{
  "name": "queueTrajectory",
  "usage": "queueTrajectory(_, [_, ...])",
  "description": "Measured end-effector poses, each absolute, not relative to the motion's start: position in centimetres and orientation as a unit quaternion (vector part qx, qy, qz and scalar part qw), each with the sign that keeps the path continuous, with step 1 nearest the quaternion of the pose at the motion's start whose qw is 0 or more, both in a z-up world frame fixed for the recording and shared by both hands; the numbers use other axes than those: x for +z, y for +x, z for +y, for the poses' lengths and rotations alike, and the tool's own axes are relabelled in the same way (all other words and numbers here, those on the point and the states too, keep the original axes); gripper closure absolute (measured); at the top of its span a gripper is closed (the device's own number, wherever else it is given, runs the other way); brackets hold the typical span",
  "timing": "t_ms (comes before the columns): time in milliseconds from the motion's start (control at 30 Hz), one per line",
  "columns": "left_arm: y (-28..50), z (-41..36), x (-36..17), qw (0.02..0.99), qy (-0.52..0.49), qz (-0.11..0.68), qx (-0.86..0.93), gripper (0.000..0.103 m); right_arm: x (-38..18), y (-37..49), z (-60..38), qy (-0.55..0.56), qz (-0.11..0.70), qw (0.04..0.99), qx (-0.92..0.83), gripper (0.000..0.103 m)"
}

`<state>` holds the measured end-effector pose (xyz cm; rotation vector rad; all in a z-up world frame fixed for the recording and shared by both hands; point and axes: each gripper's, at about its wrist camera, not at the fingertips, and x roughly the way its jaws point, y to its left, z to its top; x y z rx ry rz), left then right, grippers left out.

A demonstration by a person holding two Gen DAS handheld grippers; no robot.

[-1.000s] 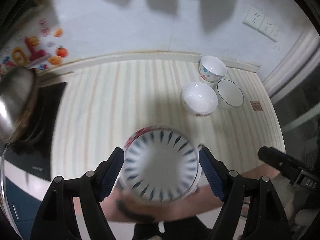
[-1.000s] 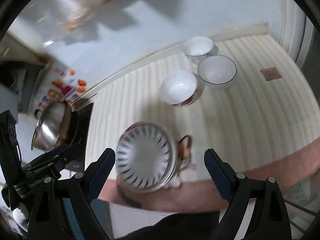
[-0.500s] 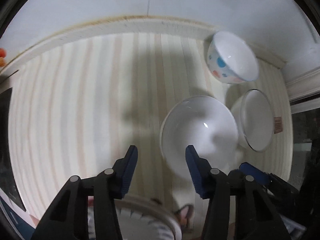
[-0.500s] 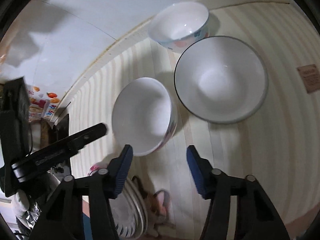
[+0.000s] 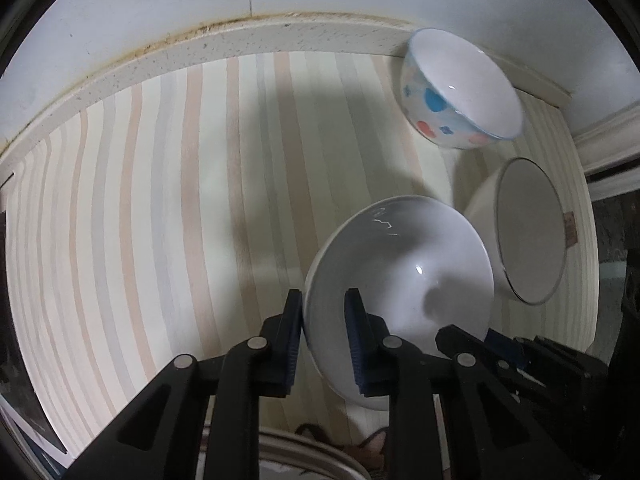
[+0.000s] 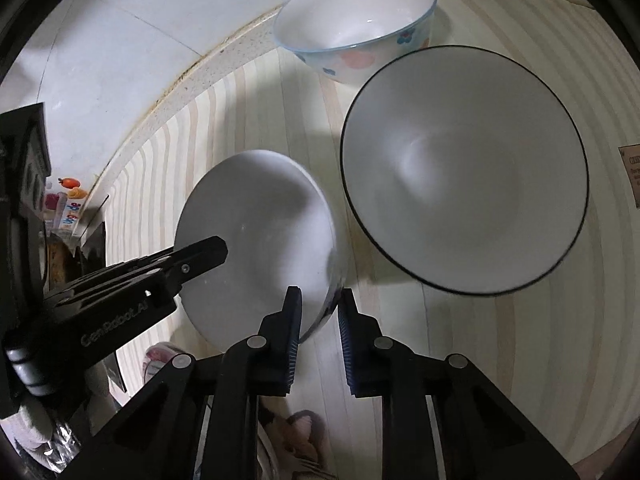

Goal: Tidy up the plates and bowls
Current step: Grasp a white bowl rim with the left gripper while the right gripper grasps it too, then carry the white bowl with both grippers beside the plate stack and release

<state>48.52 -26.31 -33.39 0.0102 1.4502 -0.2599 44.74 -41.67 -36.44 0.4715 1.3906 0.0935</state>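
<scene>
A plain white bowl sits on the striped counter. My left gripper is shut on its left rim, one finger inside and one outside. My right gripper is shut on its right rim in the same way. A wider white bowl with a dark rim stands just to its right. A white bowl with coloured dots stands by the back wall. The edge of a stack of plates shows below the left gripper.
The striped counter runs left to a black hob. A speckled ledge and a white tiled wall close the back. A small label lies on the counter at the right.
Both grippers have moved forward from above the plates to the plain white bowl and closed on its opposite rims. They were open a second ago.
</scene>
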Motion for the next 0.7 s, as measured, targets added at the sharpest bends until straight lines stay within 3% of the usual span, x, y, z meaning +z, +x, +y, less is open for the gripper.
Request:
queueTrajectory(500, [40.8, -27.4, -27.5, 0.750, 0.007, 0.639, -0.171, 0.084, -30.2, 36.9, -44.3, 0.200, 0.615, 0.760, 0.060, 0.083])
queueTrajectory(700, [37.8, -29.1, -27.8, 0.735, 0.012, 0.648, -0.197, 0.084, -29.4, 33.0, -46.7, 0.208, 0.617, 0.757, 0.049, 0.083])
